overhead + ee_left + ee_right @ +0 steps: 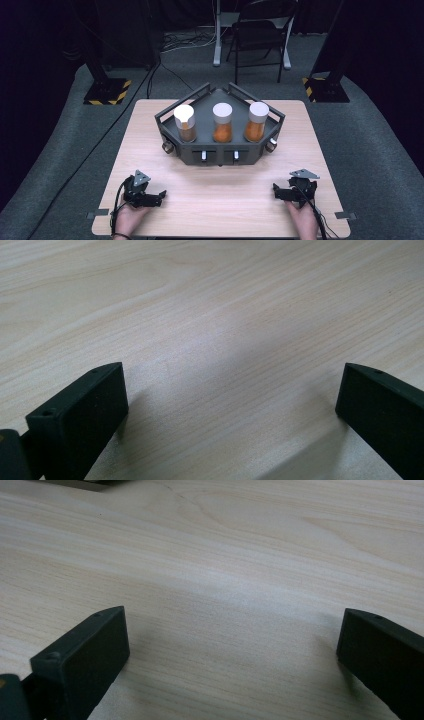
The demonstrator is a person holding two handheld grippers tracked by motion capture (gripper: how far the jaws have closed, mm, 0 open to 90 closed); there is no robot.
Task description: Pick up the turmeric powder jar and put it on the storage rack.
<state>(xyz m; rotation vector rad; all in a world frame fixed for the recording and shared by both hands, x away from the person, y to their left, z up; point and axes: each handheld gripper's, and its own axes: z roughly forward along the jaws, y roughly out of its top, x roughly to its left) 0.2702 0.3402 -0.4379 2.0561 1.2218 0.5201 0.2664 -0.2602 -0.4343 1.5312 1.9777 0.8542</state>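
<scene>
high view: above, facing forward and down on table [220, 200]. gripper views: close, low over same wood.

Three jars [222, 122] stand side by side in the rack [220, 152] — behind both tools, mid-table [215, 200].

Bare table [220, 190] between both tongs and the rack [220, 150], so that whole front strip is free to pass. The rack's rails wrap around the three jars [222, 122]; their tops sit clear above
</scene>
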